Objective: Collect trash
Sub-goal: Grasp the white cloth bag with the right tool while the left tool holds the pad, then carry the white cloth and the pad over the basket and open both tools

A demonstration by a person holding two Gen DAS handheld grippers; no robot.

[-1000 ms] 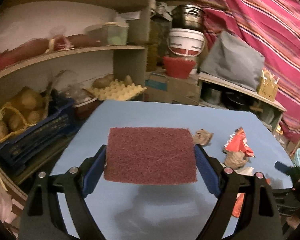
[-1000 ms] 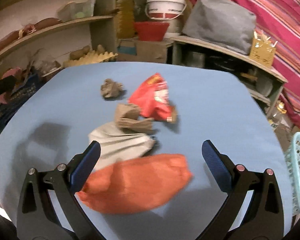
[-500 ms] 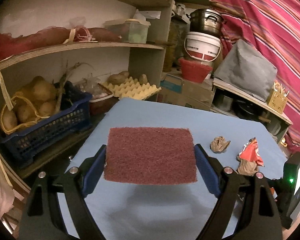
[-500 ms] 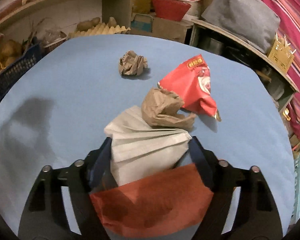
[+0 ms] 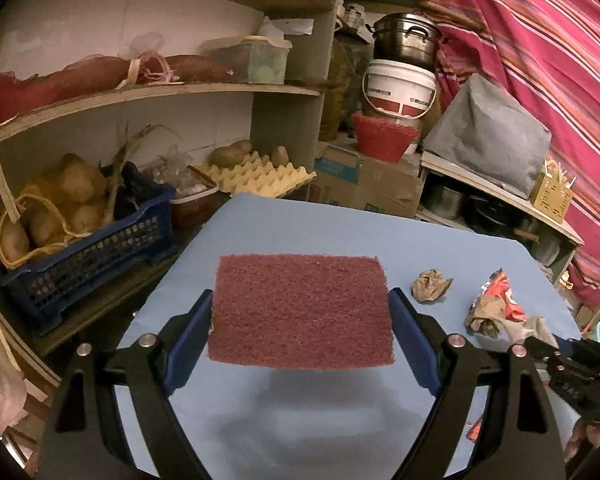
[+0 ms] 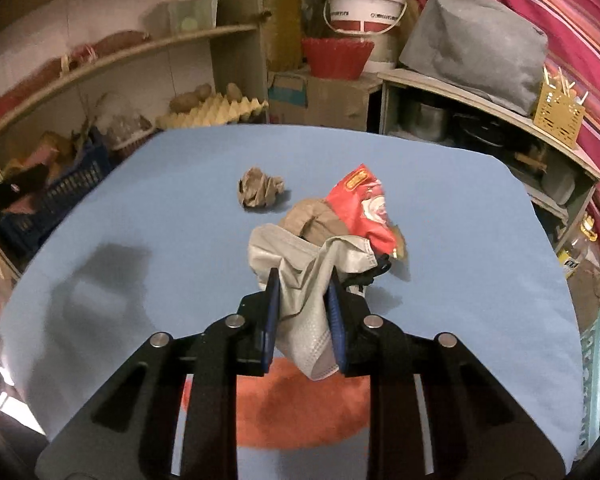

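1. The right gripper (image 6: 303, 304) is closing its fingers on the grey face mask (image 6: 300, 276), lower centre, just above the blue desk (image 6: 160, 200).
2. The left gripper (image 5: 300, 320) is gripping a maroon scouring pad (image 5: 302, 312), centre frame.
3. I'd be squeezing the mask firmly before lifting, clear of the red wrapper (image 6: 364, 204).

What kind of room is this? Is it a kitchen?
Probably a pantry or storeroom, not a proper kitchen. Shelves hold potatoes in a blue crate, an egg tray and a cooking pot stacked on a white bucket.
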